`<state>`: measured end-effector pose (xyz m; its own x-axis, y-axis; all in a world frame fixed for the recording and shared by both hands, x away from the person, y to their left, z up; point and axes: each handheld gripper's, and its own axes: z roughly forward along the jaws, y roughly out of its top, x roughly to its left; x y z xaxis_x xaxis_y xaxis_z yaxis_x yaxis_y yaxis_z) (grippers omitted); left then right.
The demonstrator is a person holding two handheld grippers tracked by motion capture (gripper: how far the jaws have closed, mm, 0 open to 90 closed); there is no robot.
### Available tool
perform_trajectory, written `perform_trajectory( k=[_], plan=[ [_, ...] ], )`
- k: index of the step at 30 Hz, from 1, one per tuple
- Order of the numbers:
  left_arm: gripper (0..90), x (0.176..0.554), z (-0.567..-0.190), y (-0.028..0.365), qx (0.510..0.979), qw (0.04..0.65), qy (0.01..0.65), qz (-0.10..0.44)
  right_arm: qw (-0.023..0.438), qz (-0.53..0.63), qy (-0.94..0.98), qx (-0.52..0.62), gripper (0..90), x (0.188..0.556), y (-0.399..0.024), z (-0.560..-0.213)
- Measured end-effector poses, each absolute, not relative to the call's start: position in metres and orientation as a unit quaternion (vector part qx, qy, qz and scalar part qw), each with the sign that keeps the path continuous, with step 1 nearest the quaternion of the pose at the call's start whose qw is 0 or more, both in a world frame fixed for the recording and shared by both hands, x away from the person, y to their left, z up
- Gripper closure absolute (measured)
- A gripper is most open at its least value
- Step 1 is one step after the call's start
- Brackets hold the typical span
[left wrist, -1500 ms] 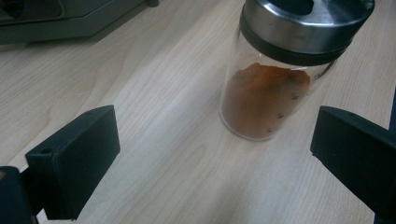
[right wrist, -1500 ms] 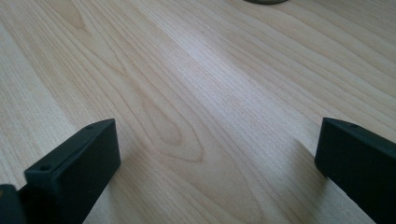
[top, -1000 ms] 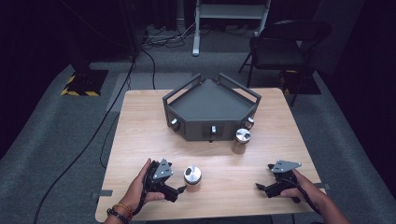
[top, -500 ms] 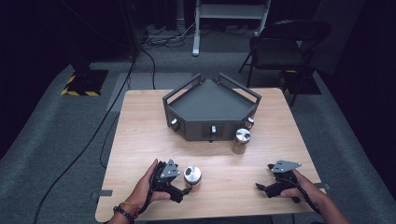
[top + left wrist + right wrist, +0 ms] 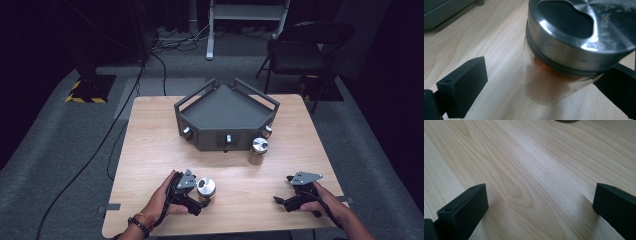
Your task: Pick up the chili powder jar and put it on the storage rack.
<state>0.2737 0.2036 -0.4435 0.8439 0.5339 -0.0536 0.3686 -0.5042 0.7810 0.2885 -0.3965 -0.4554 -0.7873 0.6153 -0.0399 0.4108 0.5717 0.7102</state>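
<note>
Two jars on bench; the one in hand is the near jar (image 5: 205, 188), glass body w/ steel lid, amber contents, upright at approx 7 o'clock of the bench (image 5: 150, 150) centre. Left tool (image 5: 197, 200) straddles it: jaws wide apart, jar set toward the right-hand jaw in left gripper view, which looks touching or nearly so; clear gap to the other jaw. No grip made yet.

Second jar (image 5: 258, 150) stands at 4 o'clock of the grey tray (image 5: 225, 107), just beside its front wall, well apart from near jar.

Right tool (image 5: 286, 201) rests low at 5 o'clock of bench, jaws wide apart, nothing between them but bare wood.

Step, by judgement: approach done, grasp pending on near jar. Next move calls for centring the jar between jaws, then closing on the glass body below the lid; lid rim is wider and slick, so a high grip risks slip. Off-centre closing could push or tip the jar.
</note>
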Motion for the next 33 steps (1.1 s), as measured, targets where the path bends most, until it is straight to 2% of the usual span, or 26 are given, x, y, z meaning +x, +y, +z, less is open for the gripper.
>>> perform_trajectory(
  k=[12,20,33],
  plan=[
    [8.4,0.285,-0.454,0.200,0.854,0.445,0.261,0.068,0.142,0.358,0.875,0.292,0.0,0.289,-0.397,-0.455],
    [27.7,0.288,-0.457,0.200,0.850,0.462,0.244,0.061,0.142,0.358,0.876,0.291,0.0,0.289,-0.397,-0.455],
    [29.1,0.286,-0.454,0.197,0.851,0.456,0.251,0.066,0.142,0.358,0.876,0.291,0.0,0.290,-0.396,-0.455]
  ],
)
